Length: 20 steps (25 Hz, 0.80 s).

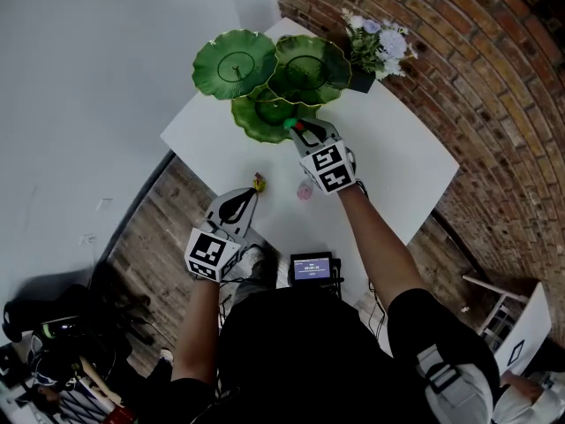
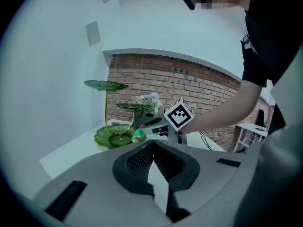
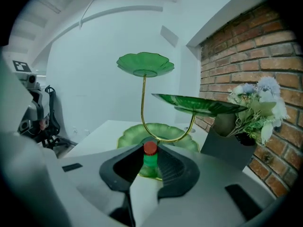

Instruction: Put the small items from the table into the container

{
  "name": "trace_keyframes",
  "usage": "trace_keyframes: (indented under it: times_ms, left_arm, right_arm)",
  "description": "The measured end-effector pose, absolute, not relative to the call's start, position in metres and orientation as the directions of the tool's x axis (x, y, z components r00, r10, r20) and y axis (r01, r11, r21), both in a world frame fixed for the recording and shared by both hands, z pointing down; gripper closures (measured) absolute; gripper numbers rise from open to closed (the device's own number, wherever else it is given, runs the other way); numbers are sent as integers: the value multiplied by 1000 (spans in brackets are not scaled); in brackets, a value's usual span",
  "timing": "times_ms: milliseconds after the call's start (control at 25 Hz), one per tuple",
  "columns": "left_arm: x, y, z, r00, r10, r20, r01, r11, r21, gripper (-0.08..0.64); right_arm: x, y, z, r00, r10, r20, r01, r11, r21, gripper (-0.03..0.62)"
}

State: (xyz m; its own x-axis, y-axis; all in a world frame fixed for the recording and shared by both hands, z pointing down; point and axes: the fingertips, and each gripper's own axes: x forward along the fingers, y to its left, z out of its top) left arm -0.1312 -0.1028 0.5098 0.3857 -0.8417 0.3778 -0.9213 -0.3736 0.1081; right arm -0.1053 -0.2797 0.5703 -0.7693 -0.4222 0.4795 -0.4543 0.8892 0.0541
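A three-tier stand of green leaf-shaped plates [image 1: 237,63] stands at the far side of the white table [image 1: 397,162]. My right gripper [image 1: 297,130] is shut on a small green bottle with a red cap [image 3: 150,157] and holds it upright just above the near rim of the lowest plate [image 3: 127,136]. The left gripper view shows that bottle [image 2: 138,135] at the plate's edge. My left gripper [image 1: 244,200] is shut and empty, low at the table's near left edge. A small yellow-red item [image 1: 259,182] lies just ahead of it, and a small pink item [image 1: 305,191] lies near my right wrist.
A dark pot of pale flowers [image 1: 375,47] stands right of the stand, against the brick wall [image 1: 494,87]. A small screen device [image 1: 313,266] sits at the table's near edge. The stand's gold stem [image 3: 143,98] and upper plates hang over the lowest plate.
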Motion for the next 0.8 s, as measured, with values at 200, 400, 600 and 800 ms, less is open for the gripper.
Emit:
trace_keyframes:
  times_ms: [200, 400, 600, 800]
  left_arm:
    - [-132, -101, 512, 384, -842, 379, -922, -371, 111, 551]
    - [-135, -98, 514, 376, -845, 380, -926, -361, 115, 551]
    - [-136, -97, 515, 370, -846, 382, -928, -353, 119, 551]
    - [-135, -98, 515, 374, -847, 379, -927, -356, 119, 551]
  right_arm:
    - [-101, -278, 588, -732, -416, 540, -456, 887, 64, 495]
    - [-101, -276, 602, -708, -398, 583, -456, 888, 53, 495]
    - [-99, -275, 606, -700, -386, 600, -462, 886, 32, 495]
    - [-94, -277, 609, -701, -380, 604, -472, 882, 7, 494]
